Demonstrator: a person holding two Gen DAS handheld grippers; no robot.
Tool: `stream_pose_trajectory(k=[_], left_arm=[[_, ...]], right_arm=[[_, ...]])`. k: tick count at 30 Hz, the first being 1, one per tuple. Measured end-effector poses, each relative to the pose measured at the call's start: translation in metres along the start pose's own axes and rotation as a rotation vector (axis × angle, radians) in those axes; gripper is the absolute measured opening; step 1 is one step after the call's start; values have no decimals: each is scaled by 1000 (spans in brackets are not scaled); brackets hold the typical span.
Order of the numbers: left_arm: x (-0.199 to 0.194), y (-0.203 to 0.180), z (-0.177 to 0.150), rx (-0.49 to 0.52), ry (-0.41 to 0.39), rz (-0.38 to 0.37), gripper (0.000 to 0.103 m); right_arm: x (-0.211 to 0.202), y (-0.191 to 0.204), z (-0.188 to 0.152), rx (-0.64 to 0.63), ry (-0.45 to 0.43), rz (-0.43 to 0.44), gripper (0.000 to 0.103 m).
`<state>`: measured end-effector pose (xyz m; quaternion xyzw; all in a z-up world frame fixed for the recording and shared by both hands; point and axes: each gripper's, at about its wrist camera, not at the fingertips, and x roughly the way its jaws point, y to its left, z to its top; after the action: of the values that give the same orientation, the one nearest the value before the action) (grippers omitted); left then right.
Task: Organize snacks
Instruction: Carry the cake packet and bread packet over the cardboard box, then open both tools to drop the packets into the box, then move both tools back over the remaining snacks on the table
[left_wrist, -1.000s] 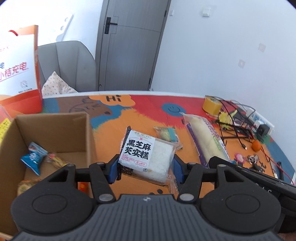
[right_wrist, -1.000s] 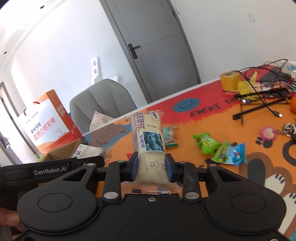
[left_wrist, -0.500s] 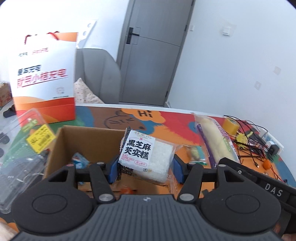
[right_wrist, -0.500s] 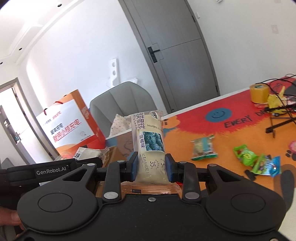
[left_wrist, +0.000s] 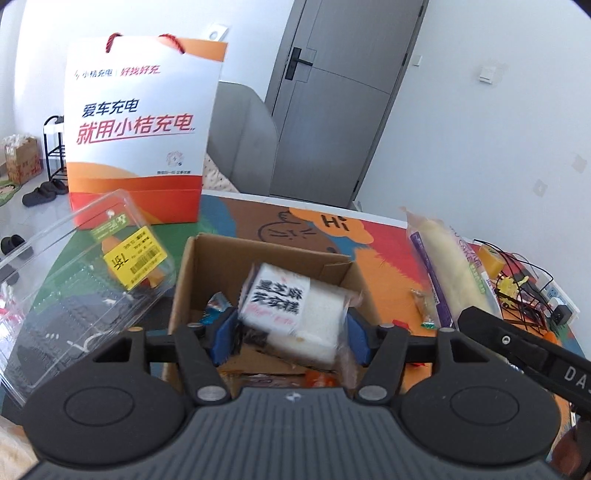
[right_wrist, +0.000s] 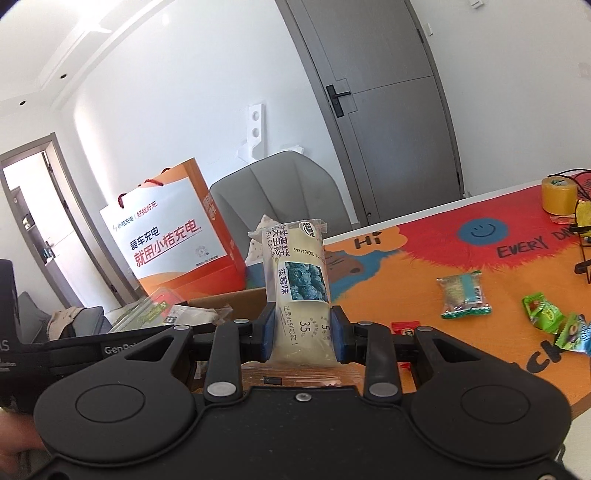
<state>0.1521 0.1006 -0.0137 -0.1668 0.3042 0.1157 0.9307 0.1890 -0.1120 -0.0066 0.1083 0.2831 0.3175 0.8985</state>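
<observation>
My left gripper (left_wrist: 291, 334) hovers over the open cardboard box (left_wrist: 229, 254), and its jaws are opening. Between them the black-sesame cake packet (left_wrist: 291, 299) is blurred and tilted, loose from the blue pads (left_wrist: 226, 328), above several small snacks on the box floor. My right gripper (right_wrist: 302, 334) is shut on a long blueberry cake roll (right_wrist: 299, 273) that stands upright in its pads. It is to the right of the box (right_wrist: 236, 299). The same roll (left_wrist: 447, 266) shows at the right of the left wrist view.
An orange-and-white paper bag (left_wrist: 140, 122) stands behind the box, with a clear plastic clamshell (left_wrist: 74, 266) to its left. Loose snack packets (right_wrist: 463, 295) (right_wrist: 546, 317) lie on the colourful mat. A tape roll (right_wrist: 559, 195) and cables (left_wrist: 517, 280) sit far right. A grey chair (right_wrist: 280, 188) stands beyond the table.
Both grippers have swung left toward the box. The left jaws have widened and the sesame cake packet has come loose and tipped downward. The right grip on the roll is unchanged.
</observation>
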Motion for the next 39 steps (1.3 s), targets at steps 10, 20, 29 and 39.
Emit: stream_pose_trajectory(k=[10,20,29,39], left_arm=[[-12,27,2,-42,-46,14,78],[-14,42,-1,-53,-39,8,82],[-10,29,-7,-22,-11,-9,88],[-11,7,-8,25,-12,33,97]], right_arm=[[16,29,-3,-32,40,8,31],[25,47,-6,-36,74,15,37],[14,25,-10,-19,76,-73,44],[-5,-5,-14,33,86,-109,60]])
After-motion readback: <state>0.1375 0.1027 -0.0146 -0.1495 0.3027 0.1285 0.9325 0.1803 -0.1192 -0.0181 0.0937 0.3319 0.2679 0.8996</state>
